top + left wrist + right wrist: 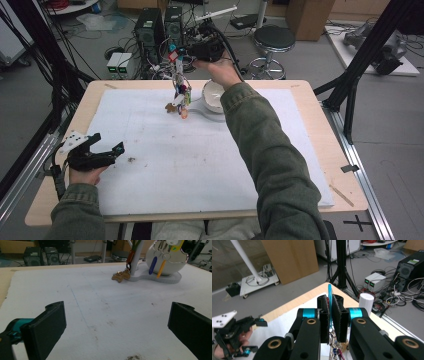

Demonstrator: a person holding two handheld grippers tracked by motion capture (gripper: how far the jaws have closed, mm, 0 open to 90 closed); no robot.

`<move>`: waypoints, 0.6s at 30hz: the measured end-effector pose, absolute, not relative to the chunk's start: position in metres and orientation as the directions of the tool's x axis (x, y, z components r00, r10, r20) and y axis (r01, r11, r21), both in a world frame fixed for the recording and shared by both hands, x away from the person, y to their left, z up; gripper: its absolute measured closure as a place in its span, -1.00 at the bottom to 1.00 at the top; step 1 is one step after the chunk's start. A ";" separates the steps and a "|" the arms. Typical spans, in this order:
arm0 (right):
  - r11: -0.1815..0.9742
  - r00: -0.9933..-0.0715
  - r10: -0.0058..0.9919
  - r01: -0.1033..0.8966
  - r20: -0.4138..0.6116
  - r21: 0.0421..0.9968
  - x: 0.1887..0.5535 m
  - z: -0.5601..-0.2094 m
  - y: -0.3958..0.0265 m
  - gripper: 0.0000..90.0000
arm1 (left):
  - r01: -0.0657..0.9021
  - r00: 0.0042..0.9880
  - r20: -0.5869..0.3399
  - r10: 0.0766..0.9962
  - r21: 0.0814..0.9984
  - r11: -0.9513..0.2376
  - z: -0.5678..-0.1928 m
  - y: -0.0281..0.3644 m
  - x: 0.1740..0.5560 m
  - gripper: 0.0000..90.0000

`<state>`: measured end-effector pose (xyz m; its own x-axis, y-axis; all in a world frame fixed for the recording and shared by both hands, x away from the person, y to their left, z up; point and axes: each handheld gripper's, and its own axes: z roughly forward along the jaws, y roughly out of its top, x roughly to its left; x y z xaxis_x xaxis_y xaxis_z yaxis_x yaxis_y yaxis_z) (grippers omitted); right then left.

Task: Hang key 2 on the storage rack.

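Your right arm reaches straight out over the tabletop (320, 150) toward its far edge, sleeve stretched across the white mat (165, 165), hand raised above the surface. Your right tongs (176, 54) are closed on a blue tag (329, 298), pinched flat between the pads, and the key bunch (181, 92) hangs down from it, its lowest charms at or just above the mat near the far edge; you cannot tell whether they touch. Just beside the bunch stands a white bowl-shaped holder (212, 97) on its flat base, partly hidden by your forearm.

Your left hand (85, 175) rests low at the near left corner of the tabletop, wrist near the edge. Your left tongs (107, 150) are spread wide and empty, lying close to the mat and pointed across it toward the keys (121, 275) and holder (165, 262).
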<state>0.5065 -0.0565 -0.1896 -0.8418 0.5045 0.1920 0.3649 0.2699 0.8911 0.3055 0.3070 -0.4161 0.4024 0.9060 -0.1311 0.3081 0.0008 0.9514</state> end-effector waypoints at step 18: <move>0.260 -0.819 0.540 0.380 0.193 0.887 0.537 -0.194 -0.051 0.89 | 0.306 0.401 -0.135 0.906 0.952 0.006 -0.416 0.307 0.306 -0.95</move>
<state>0.5369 -0.0515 -0.1938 -0.8193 0.5400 0.1927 0.3804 0.2604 0.8874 0.3056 0.3074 -0.4161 0.4007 0.9062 -0.1351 0.3064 0.0065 0.9519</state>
